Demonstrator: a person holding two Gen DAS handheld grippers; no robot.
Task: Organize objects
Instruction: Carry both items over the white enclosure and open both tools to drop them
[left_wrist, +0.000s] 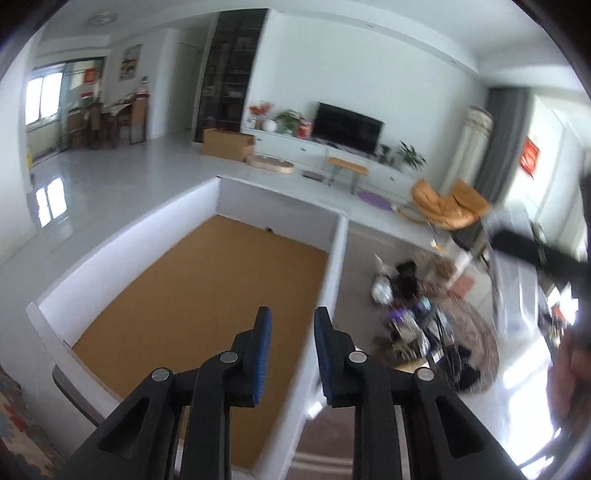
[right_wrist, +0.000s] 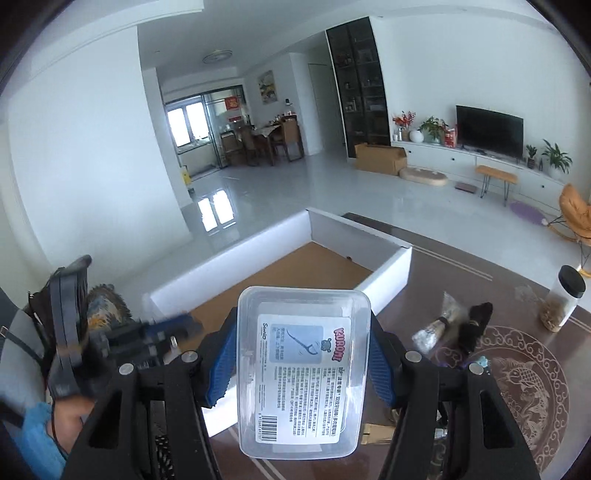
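Plastic box (right_wrist: 303, 369) clamped in right tongs (right_wrist: 301, 363) above white tray's rim (right_wrist: 388, 277); left tongs (left_wrist: 291, 354) narrowly parted, empty.

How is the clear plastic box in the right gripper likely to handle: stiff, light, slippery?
The clear plastic box looks thin-walled, so probably light and slightly flexible under squeeze. Its smooth, glossy sides could slip, though the right gripper's ribbed blue pads should help. Held near its middle, it seems unlikely to tip.

"KUROMI" in red on the clear box's label (right_wrist: 304, 376)
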